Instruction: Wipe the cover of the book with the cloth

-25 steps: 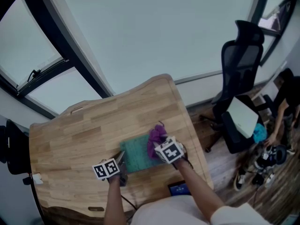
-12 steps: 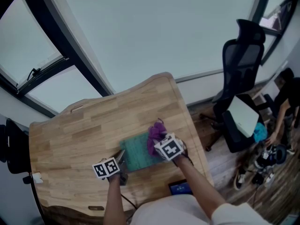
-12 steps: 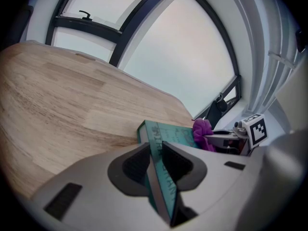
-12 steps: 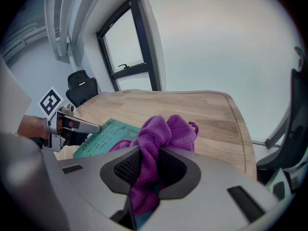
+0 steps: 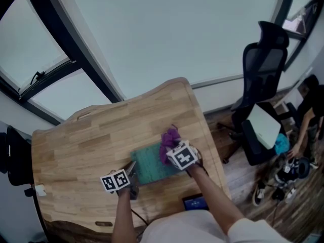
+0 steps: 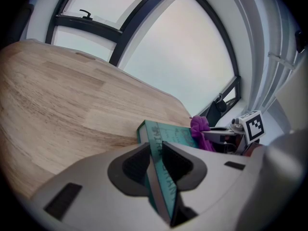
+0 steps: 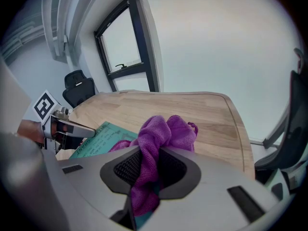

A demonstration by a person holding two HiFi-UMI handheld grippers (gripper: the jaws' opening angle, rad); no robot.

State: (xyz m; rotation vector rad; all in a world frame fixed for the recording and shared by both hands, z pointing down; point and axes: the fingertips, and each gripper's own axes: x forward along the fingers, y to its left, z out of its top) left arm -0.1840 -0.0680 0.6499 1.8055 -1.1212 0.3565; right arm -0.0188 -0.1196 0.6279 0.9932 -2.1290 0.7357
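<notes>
A teal book (image 5: 151, 167) lies flat on the wooden table (image 5: 91, 146), near its front right part. My left gripper (image 5: 131, 176) is shut on the book's near left edge; the spine (image 6: 161, 170) runs between its jaws in the left gripper view. My right gripper (image 5: 171, 153) is shut on a bunched purple cloth (image 5: 169, 139), which rests on the book's right part. In the right gripper view the cloth (image 7: 161, 138) bulges out above the jaws, with the teal cover (image 7: 98, 142) to its left.
A black office chair (image 5: 260, 75) and a person's arm (image 5: 304, 130) are on the floor to the right. A dark small device (image 5: 194, 203) lies at the table's front edge. Bare table surface stretches to the left and back, up to the window (image 5: 152, 29).
The right gripper and the cloth have shifted slightly to the right and away across the book's cover. The left gripper and the book stay where they were.
</notes>
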